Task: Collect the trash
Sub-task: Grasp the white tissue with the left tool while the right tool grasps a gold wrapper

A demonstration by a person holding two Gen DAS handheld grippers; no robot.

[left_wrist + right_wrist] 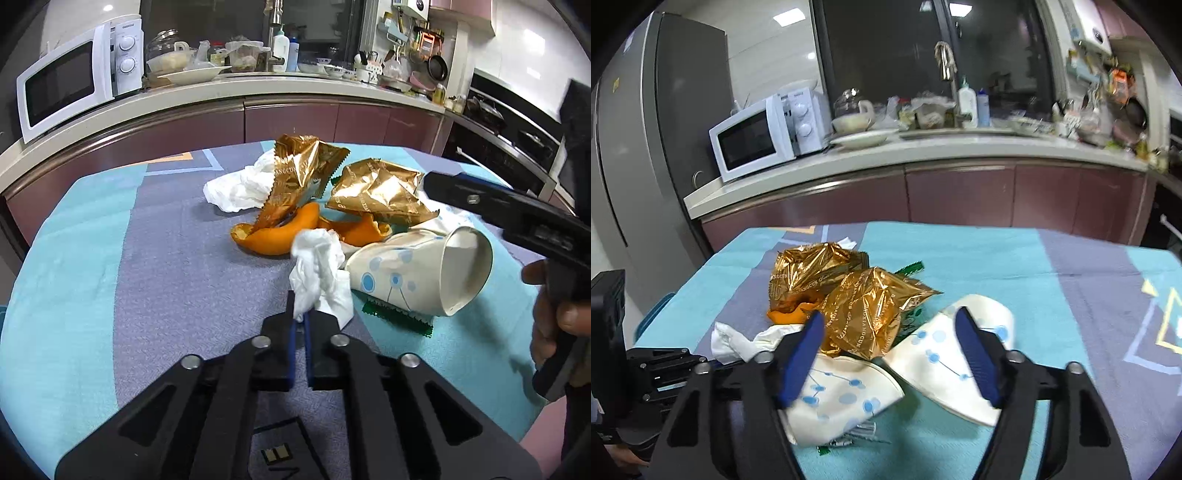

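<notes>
My left gripper (pixel 300 310) is shut on a crumpled white tissue (pixel 320 273) and holds it just above the table. Behind it lies a pile of trash: orange peels (pixel 275 236), two gold foil wrappers (pixel 299 173) (pixel 380 194), another white tissue (pixel 240 186) and a crushed white paper cup with blue dots (pixel 410 271). My right gripper (pixel 892 332) is open above the pile, its fingers either side of a gold wrapper (pixel 871 310) and two crushed cups (pixel 846 402) (pixel 945 365). It also shows in the left wrist view (pixel 432 184).
A green wrapper (pixel 399 317) lies under the cup. The table has a blue and grey cloth (pixel 110 266). Behind stands a kitchen counter (pixel 923 155) with a microwave (pixel 70 79), dishes and bottles. A fridge (pixel 646 129) stands at the left.
</notes>
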